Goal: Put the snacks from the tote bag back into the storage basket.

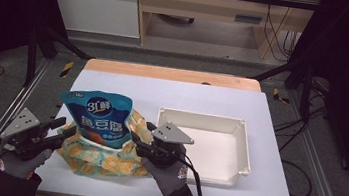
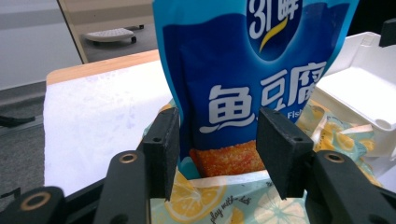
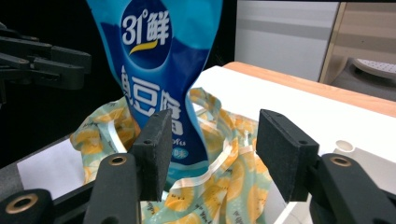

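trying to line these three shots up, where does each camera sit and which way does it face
High view: above the person's side, facing forward and down on the white table; gloved hands, both tools.
Left gripper view: on the left tool, facing the blue snack pouch; its open black jaws.
Right gripper view: on the right tool, facing the same pouch from the opposite side; its open jaws.
Shared: pouch standing in the lemon-print fabric bag.

Person wore grey knit gloves with red-marked cuffs, left hand, right hand, and dark sleeves. Both handheld grippers were black, left gripper, right gripper, each topped by a grey three-cornered plate. Jaws had brass-ringed pivots and small screws in flat black pads. Black cable trailed off the right one.
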{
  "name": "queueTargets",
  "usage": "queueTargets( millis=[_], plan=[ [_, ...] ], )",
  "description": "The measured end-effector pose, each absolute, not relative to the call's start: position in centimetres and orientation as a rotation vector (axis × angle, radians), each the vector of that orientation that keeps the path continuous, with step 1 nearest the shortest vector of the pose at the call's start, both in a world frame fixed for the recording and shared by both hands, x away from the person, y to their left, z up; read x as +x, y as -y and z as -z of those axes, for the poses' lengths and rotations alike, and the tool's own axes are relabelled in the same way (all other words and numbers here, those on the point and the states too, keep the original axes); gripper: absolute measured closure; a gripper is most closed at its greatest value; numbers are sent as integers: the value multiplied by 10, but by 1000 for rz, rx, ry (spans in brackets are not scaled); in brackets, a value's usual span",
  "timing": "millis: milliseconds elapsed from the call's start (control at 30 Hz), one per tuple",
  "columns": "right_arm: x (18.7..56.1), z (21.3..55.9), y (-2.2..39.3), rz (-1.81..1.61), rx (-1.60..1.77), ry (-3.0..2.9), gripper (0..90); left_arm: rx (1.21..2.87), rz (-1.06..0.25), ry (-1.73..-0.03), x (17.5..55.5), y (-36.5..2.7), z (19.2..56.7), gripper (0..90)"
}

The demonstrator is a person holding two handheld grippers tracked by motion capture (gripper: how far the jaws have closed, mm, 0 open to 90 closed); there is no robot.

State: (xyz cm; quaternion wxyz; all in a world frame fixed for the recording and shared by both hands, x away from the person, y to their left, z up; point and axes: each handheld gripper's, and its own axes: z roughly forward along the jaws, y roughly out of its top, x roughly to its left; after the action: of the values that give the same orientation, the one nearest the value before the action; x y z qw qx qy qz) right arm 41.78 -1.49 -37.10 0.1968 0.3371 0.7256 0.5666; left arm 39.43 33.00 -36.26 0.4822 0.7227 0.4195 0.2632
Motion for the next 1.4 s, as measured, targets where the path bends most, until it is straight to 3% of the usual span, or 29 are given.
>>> queueTargets(
  millis=[1033,1400],
  plan=[
    [444,333,-7,-1566,872,-2019,450,1675,-713,-1034,425,-329,328,459],
    [455,335,-21,-1558,862,-2027,556,1678,-711,-1035,432,-329,328,490]
  ],
)
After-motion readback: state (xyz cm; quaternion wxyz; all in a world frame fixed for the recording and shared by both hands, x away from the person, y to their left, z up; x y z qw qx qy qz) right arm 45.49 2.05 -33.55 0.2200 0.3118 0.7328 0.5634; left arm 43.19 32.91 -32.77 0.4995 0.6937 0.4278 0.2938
